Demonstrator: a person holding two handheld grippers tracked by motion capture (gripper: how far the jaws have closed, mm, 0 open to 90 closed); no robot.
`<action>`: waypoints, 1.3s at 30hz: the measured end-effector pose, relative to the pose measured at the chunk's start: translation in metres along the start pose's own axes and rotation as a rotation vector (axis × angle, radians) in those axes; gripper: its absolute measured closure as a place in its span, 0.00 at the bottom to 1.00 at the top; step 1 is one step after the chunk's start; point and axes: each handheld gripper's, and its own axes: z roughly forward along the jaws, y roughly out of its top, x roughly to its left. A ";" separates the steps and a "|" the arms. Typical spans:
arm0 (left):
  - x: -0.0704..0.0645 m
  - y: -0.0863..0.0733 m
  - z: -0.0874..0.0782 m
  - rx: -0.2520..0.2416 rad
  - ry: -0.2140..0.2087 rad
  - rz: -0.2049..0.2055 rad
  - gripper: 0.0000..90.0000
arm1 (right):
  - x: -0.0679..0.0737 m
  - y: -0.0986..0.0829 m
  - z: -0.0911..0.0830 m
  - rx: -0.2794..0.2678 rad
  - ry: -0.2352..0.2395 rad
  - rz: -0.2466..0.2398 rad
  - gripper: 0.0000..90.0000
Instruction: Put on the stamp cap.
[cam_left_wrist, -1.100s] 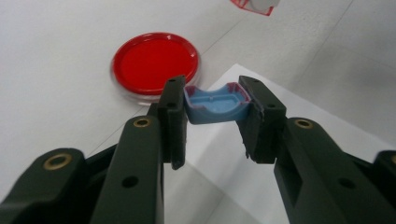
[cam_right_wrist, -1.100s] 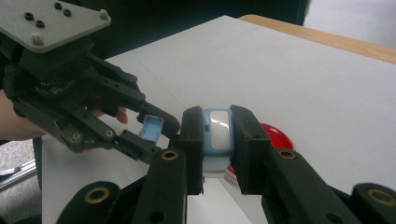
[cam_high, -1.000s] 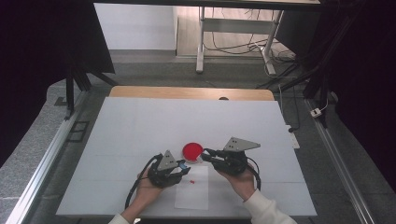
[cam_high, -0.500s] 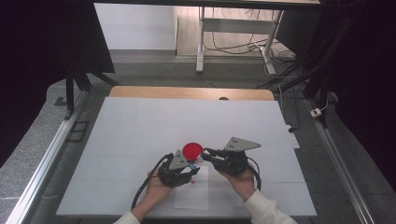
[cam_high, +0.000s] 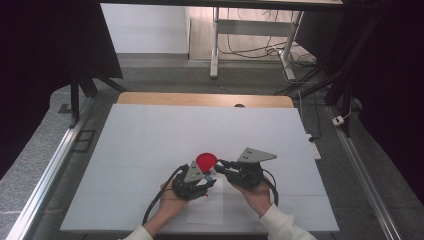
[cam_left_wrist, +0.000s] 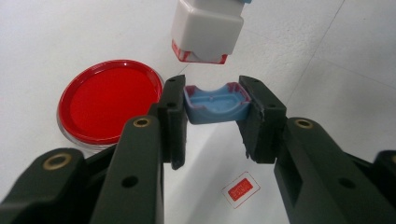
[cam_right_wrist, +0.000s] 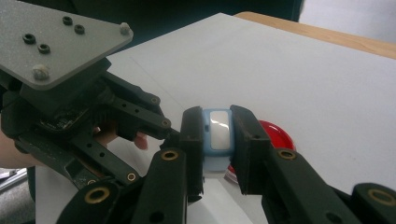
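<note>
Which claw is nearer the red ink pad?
Left. The left claw, shut on the blue cap, sits right beside the red ink pad. The right claw, shut on the stamp body, is slightly further off.

A small blue cap (cam_left_wrist: 216, 103), hollow side up and smeared red along its rim, sits at the centre of the left gripper view. Just above it, at top centre, hangs the white stamp body (cam_left_wrist: 208, 29), its red-stained face down, apart from the cap.
</note>
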 end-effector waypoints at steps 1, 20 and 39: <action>0.000 0.000 0.000 0.001 0.000 0.001 0.71 | 0.000 0.000 0.000 -0.005 -0.002 0.004 0.83; 0.000 -0.001 0.003 0.002 0.035 0.017 0.71 | 0.007 -0.002 0.004 0.008 0.032 0.053 0.83; -0.003 -0.001 0.004 0.003 0.058 0.040 0.71 | 0.006 -0.006 0.007 0.015 0.043 0.095 0.83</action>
